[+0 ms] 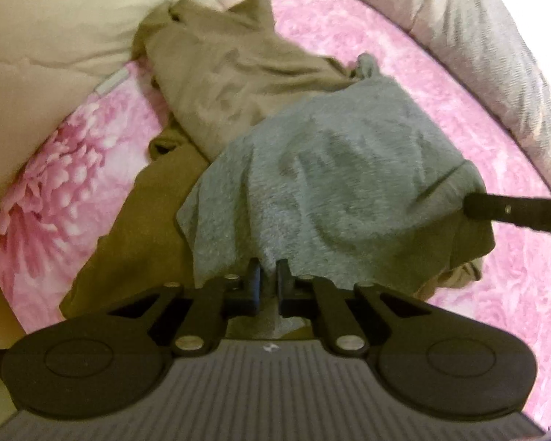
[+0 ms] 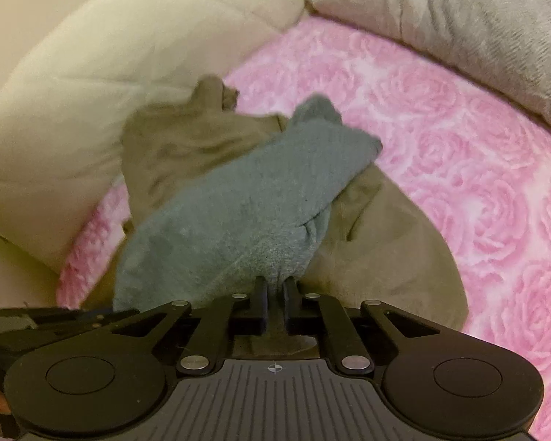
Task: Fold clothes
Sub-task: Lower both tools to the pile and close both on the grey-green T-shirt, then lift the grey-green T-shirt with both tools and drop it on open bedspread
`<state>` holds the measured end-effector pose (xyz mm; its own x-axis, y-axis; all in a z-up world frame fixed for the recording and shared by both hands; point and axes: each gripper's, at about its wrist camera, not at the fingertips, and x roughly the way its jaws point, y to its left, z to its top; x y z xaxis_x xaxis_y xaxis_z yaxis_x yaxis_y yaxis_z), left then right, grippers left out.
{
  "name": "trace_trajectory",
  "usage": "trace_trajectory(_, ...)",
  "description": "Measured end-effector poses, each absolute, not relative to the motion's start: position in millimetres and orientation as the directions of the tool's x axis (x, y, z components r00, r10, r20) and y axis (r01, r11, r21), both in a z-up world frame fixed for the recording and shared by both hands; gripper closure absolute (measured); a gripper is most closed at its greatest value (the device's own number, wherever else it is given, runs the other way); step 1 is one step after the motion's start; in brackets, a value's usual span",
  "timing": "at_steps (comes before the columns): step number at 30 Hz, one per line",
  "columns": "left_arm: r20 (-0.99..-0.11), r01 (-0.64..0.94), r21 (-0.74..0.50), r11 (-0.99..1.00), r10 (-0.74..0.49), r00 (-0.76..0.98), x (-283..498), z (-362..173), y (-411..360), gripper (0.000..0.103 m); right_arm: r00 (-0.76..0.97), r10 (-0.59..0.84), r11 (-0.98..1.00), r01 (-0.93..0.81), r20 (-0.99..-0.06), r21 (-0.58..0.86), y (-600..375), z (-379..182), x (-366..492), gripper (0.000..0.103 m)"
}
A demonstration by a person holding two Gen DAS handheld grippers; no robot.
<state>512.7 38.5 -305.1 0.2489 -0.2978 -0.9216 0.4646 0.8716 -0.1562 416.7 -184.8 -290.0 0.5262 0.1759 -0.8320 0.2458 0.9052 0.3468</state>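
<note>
A grey garment (image 1: 341, 191) hangs stretched between both grippers above a pink bed sheet (image 1: 422, 58). My left gripper (image 1: 269, 268) is shut on its near edge. The right gripper's black fingers (image 1: 496, 211) reach in from the right of the left wrist view and pinch the garment's right edge. In the right wrist view my right gripper (image 2: 275, 286) is shut on the grey garment (image 2: 238, 213), which runs away as a long band. Beneath lies a crumpled olive garment (image 1: 216, 84), also seen as olive cloth (image 2: 378, 242) in the right wrist view.
A cream quilt (image 1: 55, 29) is bunched at the left and a grey-beige blanket (image 1: 477, 36) at the far right of the bed. The pink rose-patterned sheet (image 2: 459, 154) lies bare to the right. The left gripper's body (image 2: 36, 323) shows at the lower left.
</note>
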Motion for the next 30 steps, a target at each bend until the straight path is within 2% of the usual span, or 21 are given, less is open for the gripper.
trace_trajectory(8,-0.824,0.514,-0.197,0.834,-0.426,0.375,500.3,-212.3,40.0,0.099,0.704,0.171,0.838,0.264,-0.689,0.477,-209.8,-219.7,391.5,0.098)
trace_trajectory(12,-0.728,0.561,-0.234,0.794,-0.525,0.44,492.9,-151.0,31.9,0.099,0.808,0.145,0.789,0.254,-0.571,0.56,-229.2,-168.3,367.5,0.099)
trace_trajectory(17,-0.604,0.669,-0.235,0.705,-0.645,0.467,462.6,-78.0,1.4,0.099,0.911,0.061,0.786,0.207,-0.407,0.582,-255.1,-93.1,315.6,0.099)
trace_trajectory(21,-0.537,0.758,-0.222,0.613,-0.726,0.43,420.9,-31.8,-35.4,0.099,0.921,-0.067,0.793,0.283,-0.384,0.539,-275.4,-53.3,266.7,0.099)
trace_trajectory(23,-0.497,0.798,-0.209,0.565,-0.764,0.411,393.5,-13.8,-51.0,0.099,0.94,-0.1,0.763,0.283,-0.326,0.582,-288.2,-36.1,228.8,0.099)
trace_trajectory(25,-0.462,0.829,-0.225,0.512,-0.806,0.372,366.2,3.5,-67.7,0.099,0.941,-0.17,0.772,0.312,-0.293,0.553,-296.6,-18.3,191.6,0.099)
trace_trajectory(29,-0.425,0.88,-0.258,0.399,-0.865,0.268,303.2,23.2,-107.1,0.099,0.929,-0.282,0.746,0.369,-0.239,0.554,-320.1,12.8,109.4,0.099)
trace_trajectory(30,-0.417,0.892,-0.262,0.367,-0.877,0.238,284.9,25.4,-116.5,0.099,0.918,-0.306,0.741,0.397,-0.254,0.541,-324.2,16.5,91.3,0.099)
